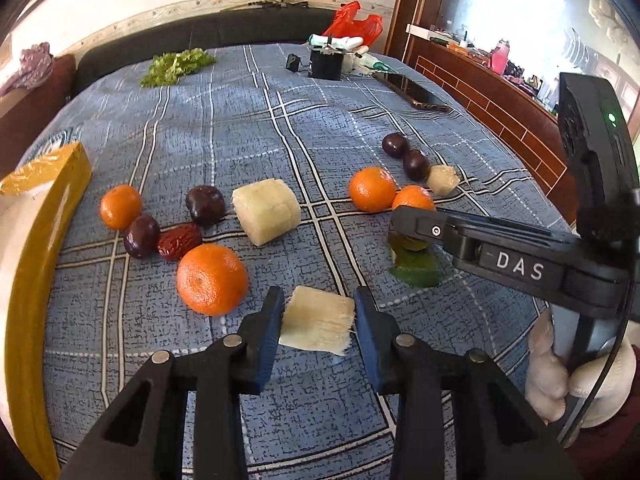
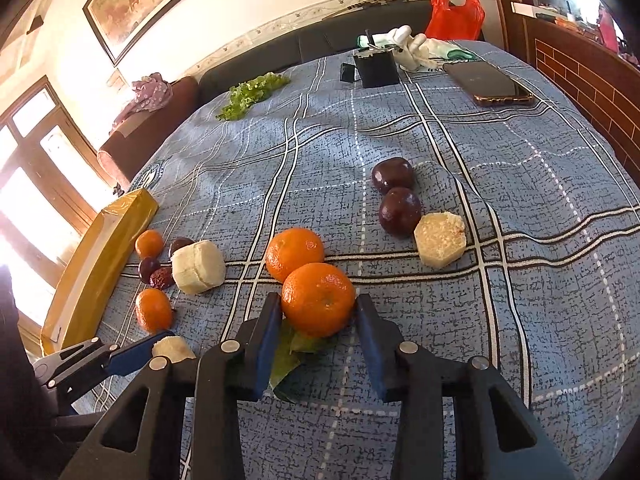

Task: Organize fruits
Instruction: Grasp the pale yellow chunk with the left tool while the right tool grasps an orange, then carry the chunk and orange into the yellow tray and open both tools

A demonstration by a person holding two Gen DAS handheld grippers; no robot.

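Note:
My left gripper (image 1: pixel 318 312) straddles a pale sugarcane chunk (image 1: pixel 318 320) on the blue plaid cloth; its jaws touch or nearly touch the chunk's sides. An orange (image 1: pixel 212 279) lies just left of it. My right gripper (image 2: pixel 318 312) straddles a leafy orange (image 2: pixel 319 299), jaws close to its sides with thin gaps. Behind it sits another orange (image 2: pixel 295 253). Two dark plums (image 2: pixel 400 211) and a cut sugarcane piece (image 2: pixel 440 239) lie to the right. At left are a big sugarcane chunk (image 1: pixel 266 214), plums, a red date (image 1: pixel 178 241) and a small orange (image 1: pixel 120 207).
A yellow box (image 1: pixel 44 216) lies along the left edge. At the far end are lettuce (image 1: pixel 176 65), a black container (image 1: pixel 326 63), a phone (image 1: pixel 412 90), white gloves and a red bag (image 1: pixel 354 22). A wooden cabinet stands on the right.

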